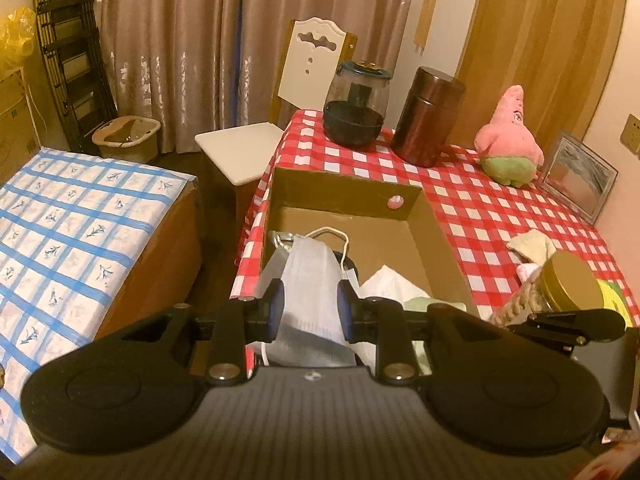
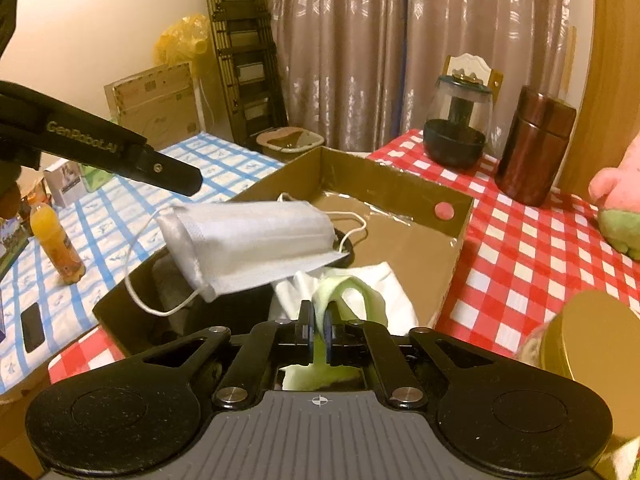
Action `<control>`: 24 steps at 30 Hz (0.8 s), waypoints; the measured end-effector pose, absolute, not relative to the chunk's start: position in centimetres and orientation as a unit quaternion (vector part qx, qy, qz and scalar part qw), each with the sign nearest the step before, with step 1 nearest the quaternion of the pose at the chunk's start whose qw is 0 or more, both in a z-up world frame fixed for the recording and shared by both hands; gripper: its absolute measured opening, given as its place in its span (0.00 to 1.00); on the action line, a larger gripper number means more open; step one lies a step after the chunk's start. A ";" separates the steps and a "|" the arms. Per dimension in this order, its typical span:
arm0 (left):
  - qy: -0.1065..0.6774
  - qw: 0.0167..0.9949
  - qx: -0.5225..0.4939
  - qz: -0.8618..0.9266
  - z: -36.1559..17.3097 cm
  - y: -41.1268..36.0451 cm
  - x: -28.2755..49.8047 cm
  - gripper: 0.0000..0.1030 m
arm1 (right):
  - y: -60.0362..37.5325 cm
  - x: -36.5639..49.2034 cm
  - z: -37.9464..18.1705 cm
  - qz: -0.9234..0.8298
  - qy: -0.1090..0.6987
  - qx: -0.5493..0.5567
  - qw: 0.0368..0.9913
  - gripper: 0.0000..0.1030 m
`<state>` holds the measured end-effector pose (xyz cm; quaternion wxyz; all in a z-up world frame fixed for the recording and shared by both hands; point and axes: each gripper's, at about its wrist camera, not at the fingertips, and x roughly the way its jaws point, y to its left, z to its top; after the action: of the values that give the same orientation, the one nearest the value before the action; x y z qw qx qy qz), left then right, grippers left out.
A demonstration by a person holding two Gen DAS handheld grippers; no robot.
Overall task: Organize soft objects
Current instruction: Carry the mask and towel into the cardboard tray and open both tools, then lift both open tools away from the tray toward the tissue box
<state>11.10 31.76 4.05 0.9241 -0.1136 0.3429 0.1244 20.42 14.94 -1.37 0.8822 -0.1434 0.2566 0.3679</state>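
Black two-finger left gripper sits nearest, fingers spread partway with the pale blue pleated face mask between them; in the right wrist view the mask looks loose, over the box, and no firm pinch shows. Right gripper has fingers nearly together, pinching a thin light green cloth. Red-and-white checked tablecloth table carries the open brown cardboard box, with white fabric already inside. Pink star-shaped plush toy stands well apart at the back; cream cloth lies just beside the box. Step judged: dropping items into the box. Next: let go of the green cloth, then fetch the remaining soft pieces.
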 end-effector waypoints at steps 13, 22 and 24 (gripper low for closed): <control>0.338 0.927 -0.111 0.115 5.5 29.6 9.0 0.25 | 12.2 17.9 -0.7 0.365 0.258 -0.118 0.887 0.52; 0.342 0.928 -0.108 0.096 6.4 25.9 7.7 0.28 | 8.6 14.1 0.6 0.340 0.248 -0.114 0.900 0.52; 0.343 0.929 -0.107 0.090 6.6 24.8 7.3 0.29 | 7.6 13.4 0.7 0.332 0.248 -0.116 0.903 0.52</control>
<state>7.26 24.85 6.61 0.9288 -0.1065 0.3432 0.0904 13.37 7.63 0.74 0.9027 -0.1155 0.2484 0.3318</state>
